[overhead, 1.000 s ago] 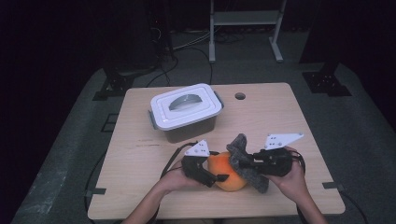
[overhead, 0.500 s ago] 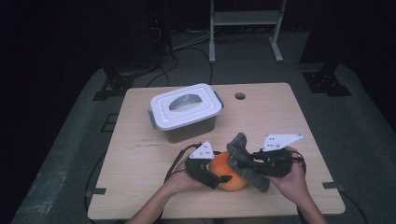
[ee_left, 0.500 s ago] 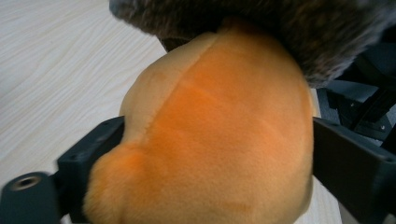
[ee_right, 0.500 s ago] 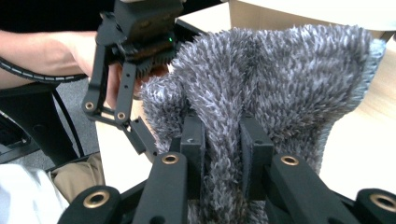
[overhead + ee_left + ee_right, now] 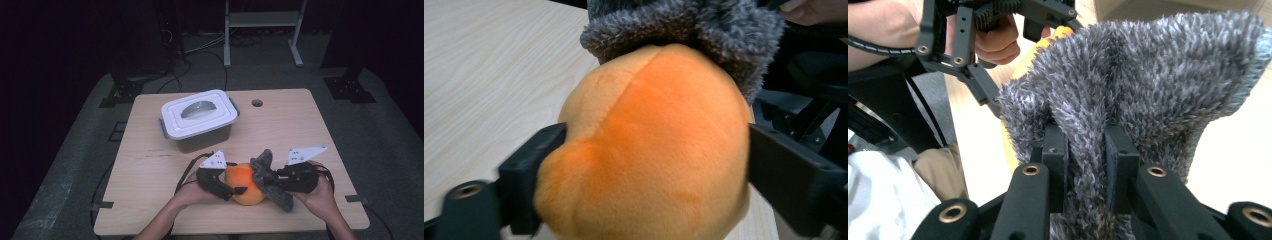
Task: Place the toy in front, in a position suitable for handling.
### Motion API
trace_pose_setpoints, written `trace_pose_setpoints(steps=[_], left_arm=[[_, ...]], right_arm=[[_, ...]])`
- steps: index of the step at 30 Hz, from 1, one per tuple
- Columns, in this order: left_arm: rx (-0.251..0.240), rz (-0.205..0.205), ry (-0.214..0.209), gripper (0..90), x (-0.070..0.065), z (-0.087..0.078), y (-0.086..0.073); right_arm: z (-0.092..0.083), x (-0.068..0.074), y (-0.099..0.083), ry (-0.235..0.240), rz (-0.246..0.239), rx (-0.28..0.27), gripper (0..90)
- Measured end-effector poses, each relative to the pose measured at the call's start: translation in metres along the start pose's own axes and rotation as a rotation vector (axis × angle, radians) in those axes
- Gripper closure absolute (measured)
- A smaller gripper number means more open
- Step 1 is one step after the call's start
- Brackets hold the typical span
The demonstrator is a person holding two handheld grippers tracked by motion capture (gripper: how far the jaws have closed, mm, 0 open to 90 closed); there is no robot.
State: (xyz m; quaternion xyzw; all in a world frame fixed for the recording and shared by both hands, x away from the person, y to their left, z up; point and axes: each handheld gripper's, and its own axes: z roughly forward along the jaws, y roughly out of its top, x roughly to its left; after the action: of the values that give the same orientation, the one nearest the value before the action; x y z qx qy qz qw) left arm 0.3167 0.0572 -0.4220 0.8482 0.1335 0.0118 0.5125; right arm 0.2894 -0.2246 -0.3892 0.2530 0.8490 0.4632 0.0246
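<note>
An orange plush ball [image 5: 243, 181] rests near the table's front edge between the two hands. My left gripper [image 5: 239, 187] reaches it from the left. Its jaws have just been closing, and in the left gripper view both pads press the sides of the orange plush [image 5: 649, 150]. A grey fuzzy cloth [image 5: 274, 186] drapes over the ball's right side. My right gripper [image 5: 268, 181] is shut on a fold of it, and the fur of the grey cloth [image 5: 1158, 75] bulges past both jaws of the right gripper [image 5: 1087, 145].
A white lidded box [image 5: 197, 117] with grey side latches stands at the back left of the wooden table [image 5: 145, 170]. A round hole [image 5: 257, 103] lies near the far edge. A metal stand [image 5: 262, 30] and cables sit on the dark floor beyond.
The left gripper's jaws have drawn in against the orange plush. Both hands stay almost where they were, and the grey cloth is still in the right gripper.
</note>
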Motion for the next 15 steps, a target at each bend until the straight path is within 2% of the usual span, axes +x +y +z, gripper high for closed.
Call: trace_pose_setpoints(steps=[3,7,9,12,15], left_arm=[[0.011,-0.006,-0.002,22.9,0.000,-0.008,0.005],[0.001,0.017,0.010,23.1,-0.001,-0.029,0.013],[0.012,0.018,0.026,23.0,0.000,-0.033,0.012],[0.025,0.003,0.036,20.3,0.001,-0.028,0.007],[0.015,-0.008,0.041,18.2,0.002,-0.028,0.010]], right_arm=[[-0.001,-0.001,0.002,0.026,0.016,-0.038,74.7],[0.005,-0.001,0.012,0.054,0.014,-0.084,74.7],[0.012,-0.002,0.013,0.066,0.017,-0.078,74.6],[0.026,-0.007,0.008,0.076,0.041,-0.042,74.2],[0.018,-0.007,0.011,0.051,0.039,-0.048,74.3]])
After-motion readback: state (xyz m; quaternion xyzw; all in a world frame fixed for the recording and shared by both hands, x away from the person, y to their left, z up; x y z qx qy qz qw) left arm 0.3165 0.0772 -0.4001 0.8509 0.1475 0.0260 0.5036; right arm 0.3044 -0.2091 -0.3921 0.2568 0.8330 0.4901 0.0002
